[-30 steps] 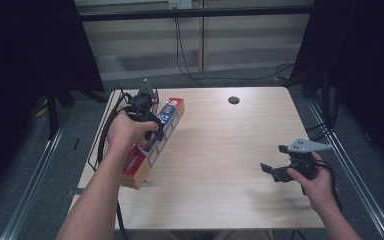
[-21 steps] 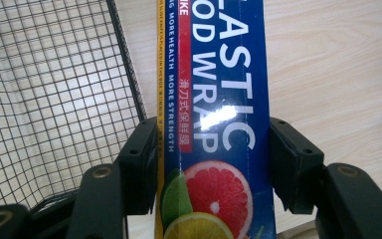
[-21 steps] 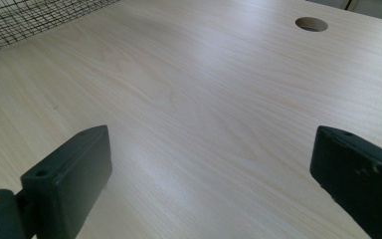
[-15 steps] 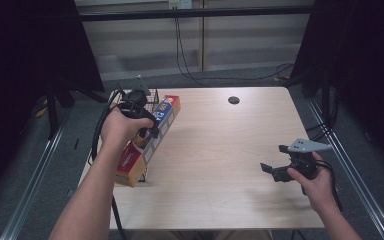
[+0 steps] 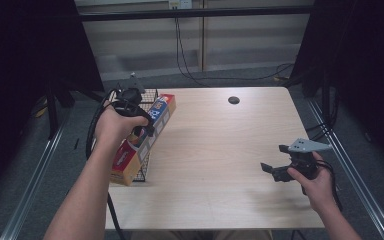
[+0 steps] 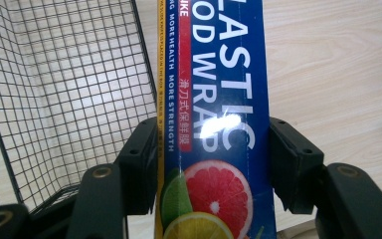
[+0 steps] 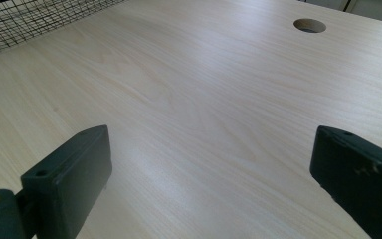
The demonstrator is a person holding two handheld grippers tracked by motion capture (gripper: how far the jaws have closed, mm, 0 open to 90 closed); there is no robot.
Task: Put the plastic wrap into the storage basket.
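Moved: left gripper has carried the wrap box back toward the wire basket | grip: jaws clamped across box | advice: lower it level, clear of basket rim | right gripper spread wide, idle, well apart | table otherwise bare

In the high view, the person's left hand covers the middle of the plastic wrap box, and the left tool is mostly hidden behind that hand. The wire basket under the box shows only in slivers at the table's left edge. In the left gripper view, the box runs off the top and bottom edges, cutting its lettering short.
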